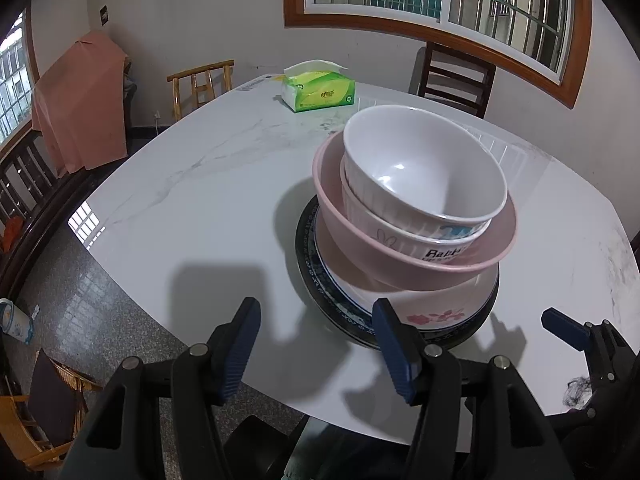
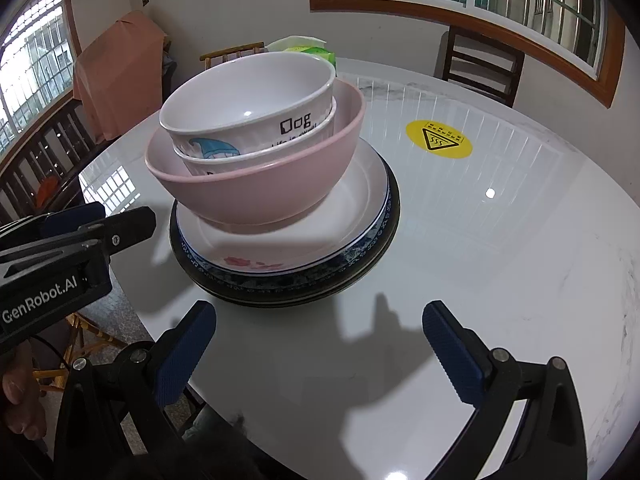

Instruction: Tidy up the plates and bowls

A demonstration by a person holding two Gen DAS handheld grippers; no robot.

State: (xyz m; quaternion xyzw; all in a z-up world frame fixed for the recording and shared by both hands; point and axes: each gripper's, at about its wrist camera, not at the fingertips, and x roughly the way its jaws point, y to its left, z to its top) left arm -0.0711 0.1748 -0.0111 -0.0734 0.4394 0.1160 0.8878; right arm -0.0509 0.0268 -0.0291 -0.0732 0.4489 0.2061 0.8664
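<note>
Where windows gleam, marble table (image 1: 192, 200)

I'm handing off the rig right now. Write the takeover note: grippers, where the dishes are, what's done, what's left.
Left gripper: jaws open, empty, short of the stack.
Right gripper: jaws open, empty.
Dishes: one stack on the marble table: two white bowls nested in the pink bowl, on the floral plate, patterned plates beneath.
Done: everything appears stacked.
Left: pink bowl sits tilted; maybe straighten it.

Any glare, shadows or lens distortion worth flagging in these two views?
Left wrist: fisheye bends the window frame; window glare on the table; gripper shadows fall near the dish stack. Right wrist: glare spot on the tabletop, sharp focus, black corner vignetting.
</note>
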